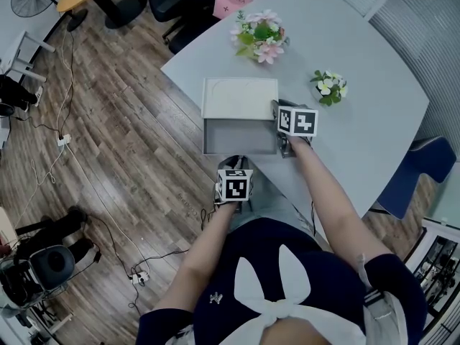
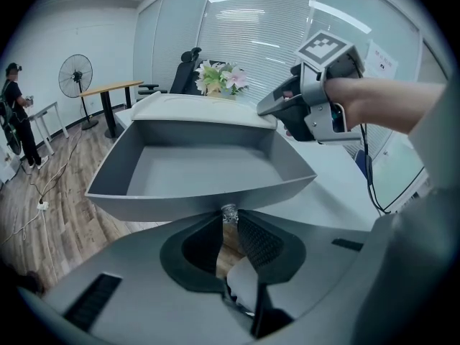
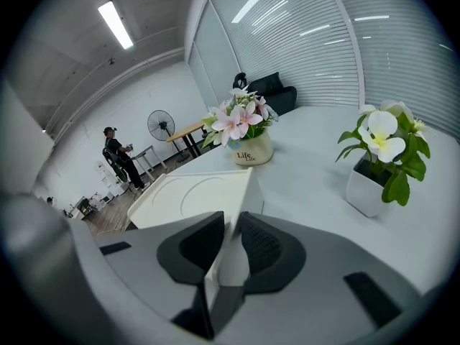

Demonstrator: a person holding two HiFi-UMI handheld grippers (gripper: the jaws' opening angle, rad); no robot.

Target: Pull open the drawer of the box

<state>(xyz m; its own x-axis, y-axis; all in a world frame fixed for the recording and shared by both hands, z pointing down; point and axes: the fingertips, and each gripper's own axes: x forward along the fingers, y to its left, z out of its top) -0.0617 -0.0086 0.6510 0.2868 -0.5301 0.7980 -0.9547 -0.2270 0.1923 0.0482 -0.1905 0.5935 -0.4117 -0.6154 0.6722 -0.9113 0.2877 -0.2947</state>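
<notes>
Head view: the drawer (image 1: 239, 136) stands well out of the box (image 1: 241, 98). My left gripper (image 2: 228, 220) grips its knob (image 2: 229, 211), and my right gripper (image 3: 231, 220) clamps the box corner. Nearly done, I judge.

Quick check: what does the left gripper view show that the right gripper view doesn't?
Only the left gripper view: the open, empty drawer, its knob between the left gripper's jaws, and the right gripper beside the box. Only the right gripper view: the small plant, and the box edge clamped in the right gripper. Both: the box top, the bouquet, the fan.
</notes>
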